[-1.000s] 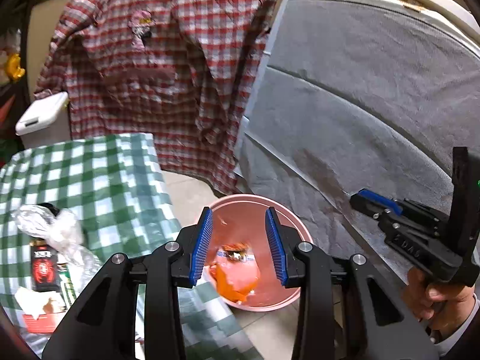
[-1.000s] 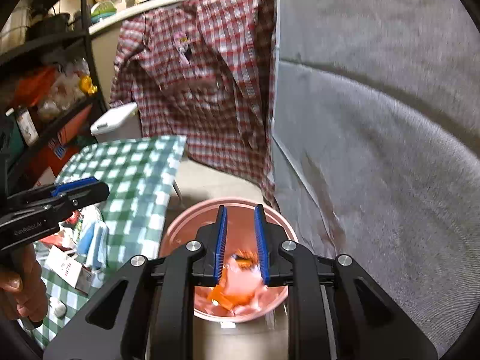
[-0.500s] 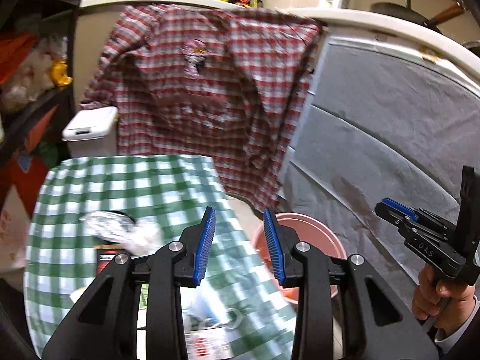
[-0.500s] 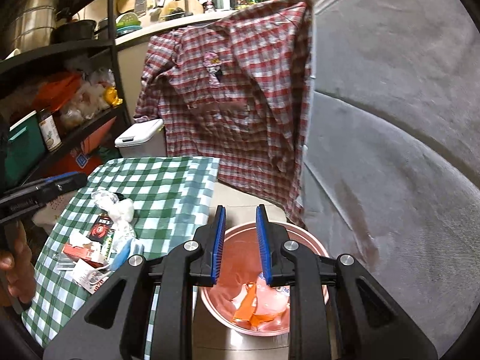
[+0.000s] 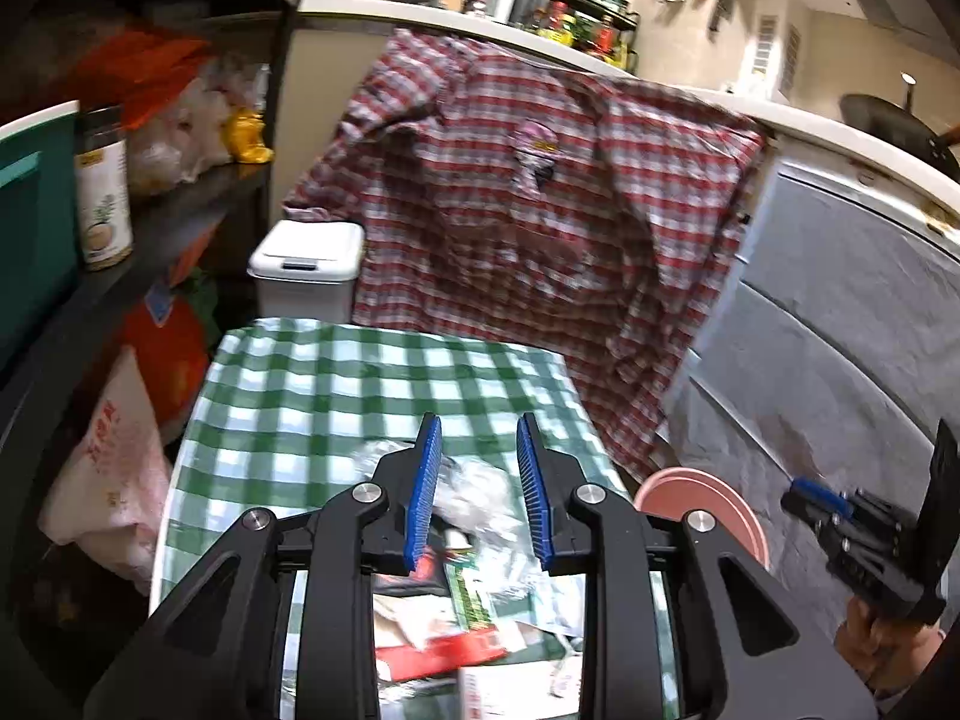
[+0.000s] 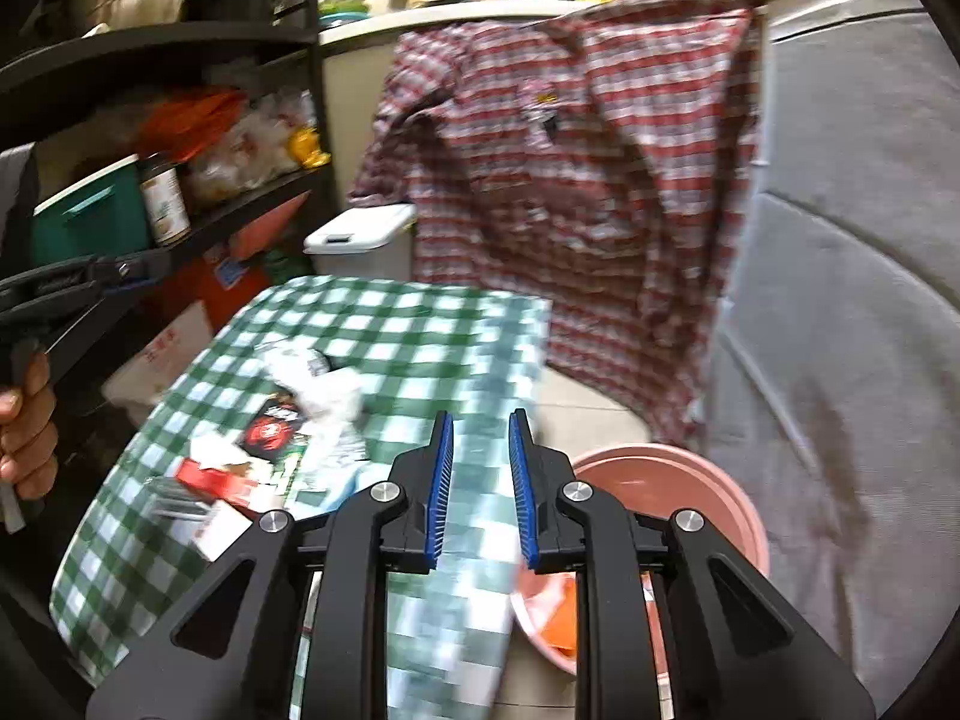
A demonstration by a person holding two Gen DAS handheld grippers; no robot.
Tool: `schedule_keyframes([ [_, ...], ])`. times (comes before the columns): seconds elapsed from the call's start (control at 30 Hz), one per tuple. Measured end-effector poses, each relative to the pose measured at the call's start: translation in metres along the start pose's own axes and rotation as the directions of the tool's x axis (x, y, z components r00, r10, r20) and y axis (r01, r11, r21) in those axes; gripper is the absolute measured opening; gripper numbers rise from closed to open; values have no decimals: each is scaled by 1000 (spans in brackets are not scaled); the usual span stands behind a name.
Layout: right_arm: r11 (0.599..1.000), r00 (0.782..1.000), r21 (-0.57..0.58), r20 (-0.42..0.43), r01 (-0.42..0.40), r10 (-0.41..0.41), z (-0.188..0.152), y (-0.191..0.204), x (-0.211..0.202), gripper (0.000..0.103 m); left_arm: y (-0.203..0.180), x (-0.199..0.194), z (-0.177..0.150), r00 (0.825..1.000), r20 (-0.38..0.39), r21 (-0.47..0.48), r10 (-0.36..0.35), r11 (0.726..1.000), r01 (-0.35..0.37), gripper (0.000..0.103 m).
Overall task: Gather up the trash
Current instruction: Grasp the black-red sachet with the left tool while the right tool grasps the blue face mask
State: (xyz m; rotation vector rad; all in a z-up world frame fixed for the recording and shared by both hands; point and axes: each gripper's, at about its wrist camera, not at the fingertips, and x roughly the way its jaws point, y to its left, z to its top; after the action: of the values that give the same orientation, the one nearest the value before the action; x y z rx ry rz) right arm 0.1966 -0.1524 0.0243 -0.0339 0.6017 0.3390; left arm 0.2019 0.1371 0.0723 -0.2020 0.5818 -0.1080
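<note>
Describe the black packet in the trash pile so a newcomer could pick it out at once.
Start at the table with the green-and-white checked cloth. Its trash pile lies on the side away from the pink basin. The black packet lies just in front of the crumpled clear plastic; it is the only dark piece, with a red round emblem.

My left gripper (image 5: 478,495) is matte black plastic with two angular arms, a round silver screw at each joint, and ribbed blue pads (image 5: 423,498) lining the inner faces of its fingers. My right gripper (image 6: 478,486) matches it: black frame, silver screws, blue ridged pads (image 6: 439,486).
</note>
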Motion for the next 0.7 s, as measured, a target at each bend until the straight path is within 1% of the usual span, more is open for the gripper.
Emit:
schedule_keyframes([
  [0.1,998,998,-12,-27,-56,56,-1,17,15,21,14,5,1,1000,-10,-9,21,1000,-21,26],
  [0.2,994,992,-21,-66,-111,109,-3,31,31,22,27,17,-2,998,-38,-13,40,999,-41,26],
  [0.33,989,988,-83,-107,-121,112,-10,54,54,24,44,39,-8,995,-90,-24,41,999,-44,25],
  [0.4,986,984,-102,-129,-133,119,-14,61,63,30,52,50,-12,993,-110,-45,34,998,-39,25],
  [0.47,982,978,-106,-157,-154,136,-17,66,74,33,57,60,-16,991,-128,-54,33,998,-40,25],
  [0.53,977,960,-70,-210,-202,184,-21,68,88,39,61,69,-21,989,-142,-53,34,998,-42,25],
  [0.57,973,950,-58,-235,-223,203,-23,68,93,45,62,73,-22,989,-147,-54,30,998,-39,25],
  [0.6,970,940,-46,-261,-239,219,-26,69,100,45,65,78,-24,988,-154,-57,24,998,-33,25],
  [0.7,969,924,-22,-306,-247,229,-33,70,114,45,72,91,-29,984,-176,-79,-2,997,-12,25],
])
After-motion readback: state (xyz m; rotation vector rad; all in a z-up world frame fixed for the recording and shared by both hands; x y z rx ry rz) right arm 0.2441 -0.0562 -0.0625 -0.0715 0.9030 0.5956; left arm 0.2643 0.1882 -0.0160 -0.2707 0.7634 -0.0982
